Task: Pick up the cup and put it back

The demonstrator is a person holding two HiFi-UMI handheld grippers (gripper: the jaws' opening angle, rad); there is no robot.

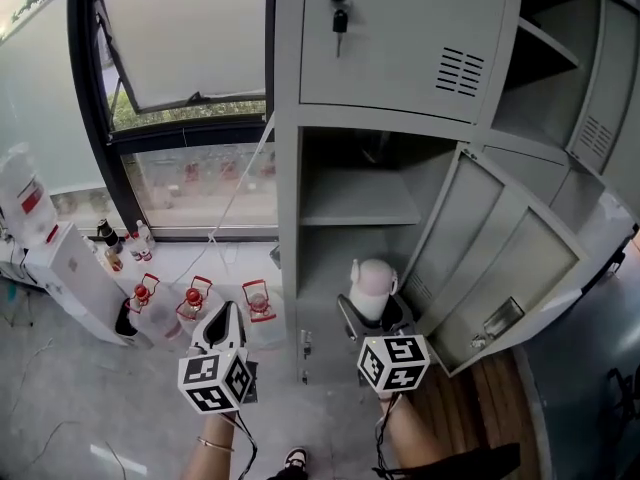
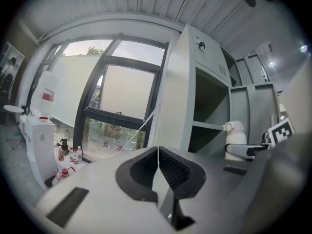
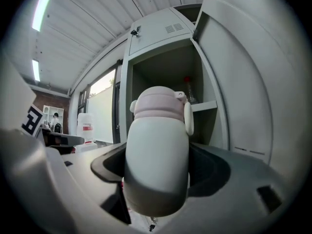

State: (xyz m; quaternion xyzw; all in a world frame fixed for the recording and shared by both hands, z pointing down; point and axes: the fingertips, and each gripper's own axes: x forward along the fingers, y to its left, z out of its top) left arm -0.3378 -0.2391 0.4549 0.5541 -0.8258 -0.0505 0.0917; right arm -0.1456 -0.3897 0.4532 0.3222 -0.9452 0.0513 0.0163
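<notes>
A white cup with a pale pink lid (image 1: 372,286) stands upright between the jaws of my right gripper (image 1: 372,313), which is shut on its body. It hangs in front of the open lower compartment of the grey locker (image 1: 290,218). In the right gripper view the cup (image 3: 158,160) fills the middle, with the black pads (image 3: 207,167) against its sides. My left gripper (image 1: 222,330) is to the left of the locker, shut and empty; its jaws (image 2: 158,167) meet in a thin line. From the left gripper view the cup (image 2: 235,139) shows at the right.
The locker's door (image 1: 500,268) swings open to the right, with a shelf (image 1: 360,208) inside. Keys (image 1: 340,13) hang from the shut upper door. Bottles with red handles (image 1: 195,298) stand on the floor below the window, and a water dispenser (image 1: 60,258) is at the left.
</notes>
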